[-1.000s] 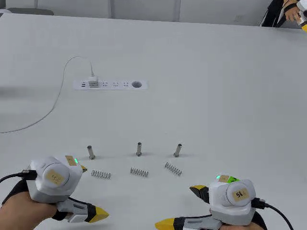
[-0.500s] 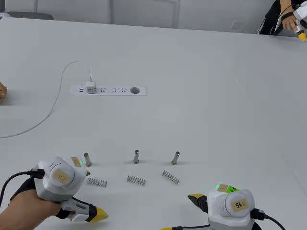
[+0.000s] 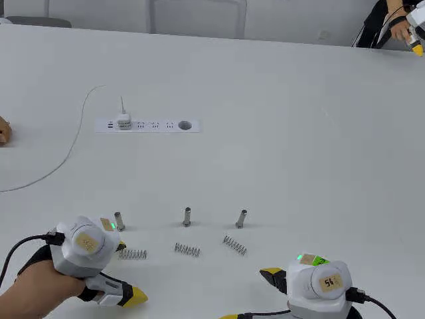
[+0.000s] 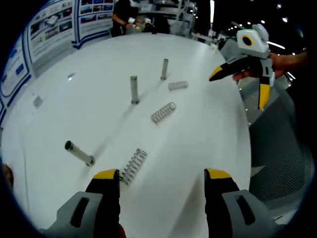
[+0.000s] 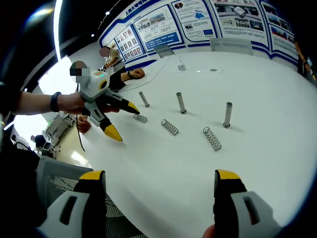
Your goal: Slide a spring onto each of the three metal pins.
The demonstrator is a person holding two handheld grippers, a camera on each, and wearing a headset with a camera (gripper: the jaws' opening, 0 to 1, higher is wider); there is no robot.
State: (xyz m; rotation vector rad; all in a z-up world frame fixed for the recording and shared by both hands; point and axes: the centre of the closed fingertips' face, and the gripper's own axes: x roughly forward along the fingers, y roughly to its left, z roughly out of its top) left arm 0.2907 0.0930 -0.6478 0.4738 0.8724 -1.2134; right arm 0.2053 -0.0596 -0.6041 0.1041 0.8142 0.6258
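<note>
While three coiled steel springs [image 3: 187, 249] lie loose on the white table [image 3: 279, 133] before short upright metal pins [image 3: 186, 216], the left gripper [image 4: 162, 174], jaws spread empty, sits nearest, the leftmost spring [image 4: 132, 166] just off its left jaw tip with its axis running roughly forward, and the right gripper [image 5: 161, 174] likewise gaping, farther off.

three upright metal pins [image 3: 186, 216], bare; springs [image 3: 187, 250] lying alongside

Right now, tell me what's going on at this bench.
A person holds an open, empty gripper in each hand, the left gripper and right gripper, at the near side of the white table. Three metal pins stand in a row: left pin, middle pin, right pin. A spring lies flat in front of each: left spring, middle spring, right spring. No spring is on a pin yet.
</note>
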